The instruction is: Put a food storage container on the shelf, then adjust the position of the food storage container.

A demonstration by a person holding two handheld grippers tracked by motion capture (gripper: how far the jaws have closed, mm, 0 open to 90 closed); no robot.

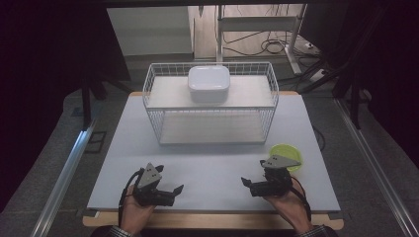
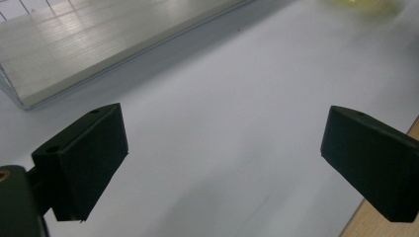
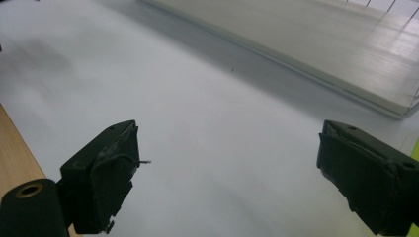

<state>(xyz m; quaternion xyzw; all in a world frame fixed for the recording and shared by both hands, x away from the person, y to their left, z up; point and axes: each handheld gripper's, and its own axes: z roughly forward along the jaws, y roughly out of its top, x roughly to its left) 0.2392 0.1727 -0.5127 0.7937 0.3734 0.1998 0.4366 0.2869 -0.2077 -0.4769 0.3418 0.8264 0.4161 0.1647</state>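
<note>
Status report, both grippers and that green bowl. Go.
Left gripper open, empty, low over the pale blue mat. Right gripper open, empty, beside the small lime-green plastic bowl, not touching. White wire basket rack with white lidded box stands beyond; nothing between.

The table top (image 1: 212, 168) is covered by a smooth, matt, pale sheet, and bare wood (image 2: 390, 222) is seen at its edge. The basket (image 1: 153, 98) is made of thin white wire, with a flat shelf (image 2: 74, 44) that looks a bit shiny and lined. The box (image 1: 208, 83) on it looks like smooth white plastic. The bowl (image 1: 291, 150) looks like yellow-green plastic. Black, matt pads (image 3: 106, 173) with rough, worn edges are seen on the right gripper (image 3: 227, 177).
</note>
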